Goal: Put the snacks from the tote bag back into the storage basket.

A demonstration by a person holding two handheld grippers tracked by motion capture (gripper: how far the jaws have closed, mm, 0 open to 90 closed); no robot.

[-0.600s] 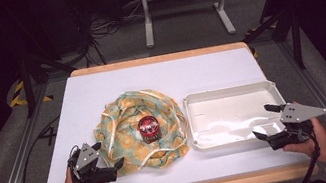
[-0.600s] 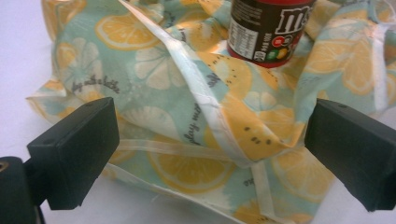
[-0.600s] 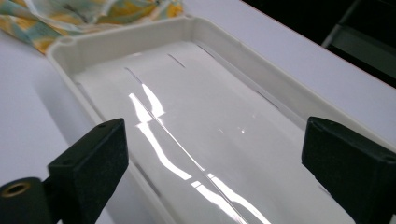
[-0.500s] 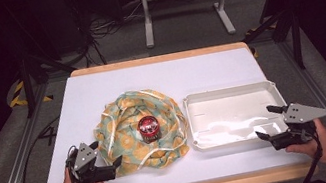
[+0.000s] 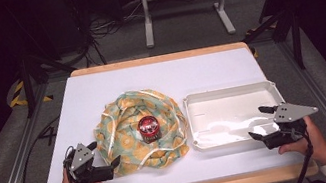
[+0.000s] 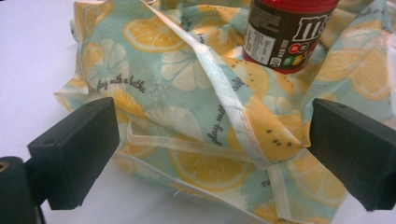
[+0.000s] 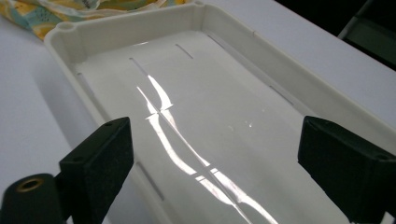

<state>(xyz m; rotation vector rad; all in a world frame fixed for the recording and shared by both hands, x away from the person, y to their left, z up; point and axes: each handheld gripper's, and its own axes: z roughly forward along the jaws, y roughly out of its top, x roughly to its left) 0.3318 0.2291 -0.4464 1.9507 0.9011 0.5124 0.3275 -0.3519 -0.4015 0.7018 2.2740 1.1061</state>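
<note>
Currently the bag (image 5: 140,133), soft, limp cloth, lies left of the tray (image 5: 230,94) with a jar (image 5: 148,128) standing on it. Left gripper (image 5: 107,154) is spread at its near hem; pinch the stitched tape (image 6: 229,100), likely non-slip. Right gripper (image 5: 261,124) is spread, empty, over the tray.

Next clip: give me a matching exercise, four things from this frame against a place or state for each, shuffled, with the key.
Things:
1. jar
2. tray
3. left gripper
4. right gripper

Places or states:
A. white, nothing in it
B. open, at the cloth bag's near edge
C. stands upright on the bag
D. open, over the tray's near right part

Pairs: 1-C, 2-A, 3-B, 4-D
</note>
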